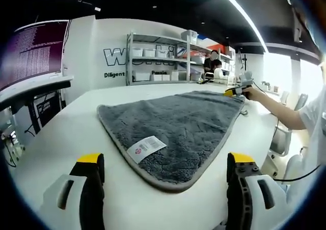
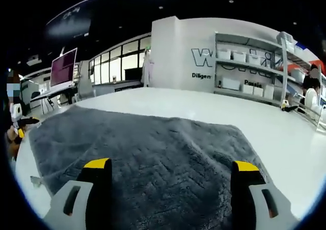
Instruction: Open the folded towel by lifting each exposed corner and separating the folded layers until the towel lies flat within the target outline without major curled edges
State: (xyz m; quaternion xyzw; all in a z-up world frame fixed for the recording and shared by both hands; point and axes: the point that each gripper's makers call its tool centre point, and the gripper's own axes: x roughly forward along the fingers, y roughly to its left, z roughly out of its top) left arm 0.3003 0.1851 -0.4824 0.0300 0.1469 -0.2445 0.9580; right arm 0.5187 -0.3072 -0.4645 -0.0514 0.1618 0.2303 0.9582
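**Grey towel nearly flat, far corner being set**

Grey towel spread open on white table, label showing near front edge. Looks mostly unfolded; no outline visible to check against. Left gripper hovering wide and empty just short of near corner. Right gripper wide over the cloth, nothing held. Left to do, probably: smoothing edges. Shelves with bins and a screen beyond.

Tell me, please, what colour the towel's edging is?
The towel is dark grey with a lighter beige-grey edging, clearest in the left gripper view.
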